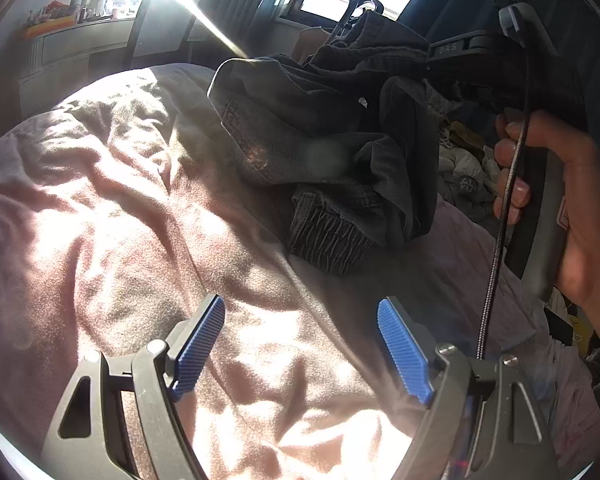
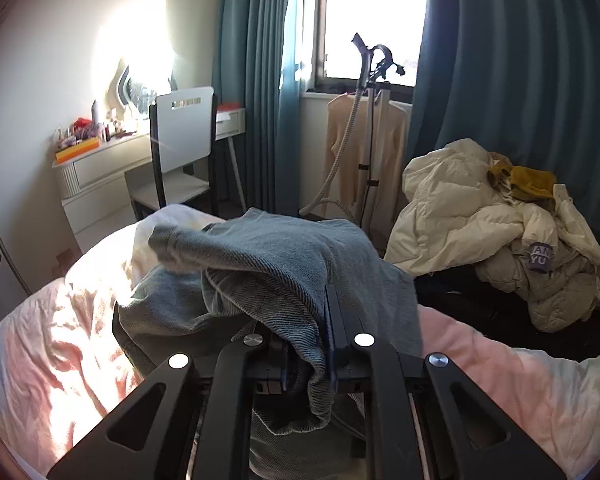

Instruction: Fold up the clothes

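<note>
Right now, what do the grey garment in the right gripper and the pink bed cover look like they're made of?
The grey garment looks like soft cotton twill or washed denim: matte, with fine diagonal ribbing, stitched seams and a gathered elastic cuff. The pink bed cover looks like a brushed, fleece-like fabric: fuzzy, matte, softly rumpled. Neither can be told for certain. The right gripper is shut on the garment.

White chair [image 2: 182,136] at a cluttered dressing table [image 2: 100,168], teal curtains [image 2: 256,80], garment steamer [image 2: 370,92] by the window [image 2: 374,16].
</note>
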The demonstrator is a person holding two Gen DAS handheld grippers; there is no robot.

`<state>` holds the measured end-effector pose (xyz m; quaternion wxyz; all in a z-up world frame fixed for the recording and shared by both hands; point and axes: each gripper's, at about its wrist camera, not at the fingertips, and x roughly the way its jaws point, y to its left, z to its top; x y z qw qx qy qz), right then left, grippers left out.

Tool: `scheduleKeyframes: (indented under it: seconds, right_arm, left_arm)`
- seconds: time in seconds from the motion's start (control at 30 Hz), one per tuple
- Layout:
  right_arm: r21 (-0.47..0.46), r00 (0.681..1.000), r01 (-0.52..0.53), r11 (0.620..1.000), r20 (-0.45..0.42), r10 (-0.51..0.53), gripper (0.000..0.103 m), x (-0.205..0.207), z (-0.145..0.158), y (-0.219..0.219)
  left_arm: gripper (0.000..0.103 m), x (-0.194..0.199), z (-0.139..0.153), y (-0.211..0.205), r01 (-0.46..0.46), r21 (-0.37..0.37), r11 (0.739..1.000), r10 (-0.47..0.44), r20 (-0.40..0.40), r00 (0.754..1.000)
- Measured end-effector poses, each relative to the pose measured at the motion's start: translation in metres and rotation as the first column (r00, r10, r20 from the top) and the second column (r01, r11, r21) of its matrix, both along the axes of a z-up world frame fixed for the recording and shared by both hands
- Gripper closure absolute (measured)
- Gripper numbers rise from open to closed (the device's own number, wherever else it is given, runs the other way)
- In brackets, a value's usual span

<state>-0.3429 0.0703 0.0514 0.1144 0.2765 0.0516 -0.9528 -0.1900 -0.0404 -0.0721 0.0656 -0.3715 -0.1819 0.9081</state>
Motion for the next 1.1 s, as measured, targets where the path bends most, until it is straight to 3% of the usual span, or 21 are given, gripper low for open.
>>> scheduleKeyframes:
  seconds: [0.13,0.23,0.37,0.5,0.73,0.9,0.97,1.1]
  right_arm:
    - [-0.048,0.998,0.052,0.997,-0.036,-0.054,0.092,0.029,0.031,0.048]
    - [-0.094,0.994,0.09,0.992,-0.047,-0.095,0.093,0.054,0.047,0.084]
    - [-0.158,0.985,0.159,0.974,-0.034,-0.166,0.093,0.087,0.054,0.136]
    - [-0.229,0.973,0.222,0.948,-0.008,-0.23,0.094,0.125,0.047,0.184]
    - [-0.436,0.94,0.293,0.851,-0.029,-0.339,0.095,0.206,0.058,0.261]
    - [-0.546,0.907,0.311,0.778,-0.072,-0.414,0.095,0.261,0.078,0.312]
    - [-0.578,0.882,0.339,0.742,-0.08,-0.465,0.095,0.279,0.083,0.333]
    - [-0.648,0.806,0.423,0.633,-0.049,-0.589,0.095,0.308,0.077,0.386]
  left_arm:
    - [0.022,0.011,0.015,-0.007,0.035,0.099,0.995,-0.029,-0.057,0.998]
    - [0.022,0.023,0.027,-0.006,0.103,0.198,0.975,-0.084,-0.1,0.991]
    - [0.022,0.044,0.05,0.002,0.175,0.163,0.971,-0.146,-0.177,0.973]
    - [0.022,0.07,0.066,0.018,0.243,0.056,0.968,-0.215,-0.305,0.928]
    - [0.022,0.065,0.056,0.055,0.289,-0.042,0.956,-0.29,-0.263,0.92]
    - [0.022,0.066,0.048,0.06,0.3,-0.066,0.952,-0.307,-0.223,0.925]
    - [0.022,0.065,0.046,0.061,0.298,-0.077,0.952,-0.307,-0.21,0.928]
    - [0.022,0.065,0.041,0.063,0.291,-0.104,0.951,-0.306,-0.186,0.934]
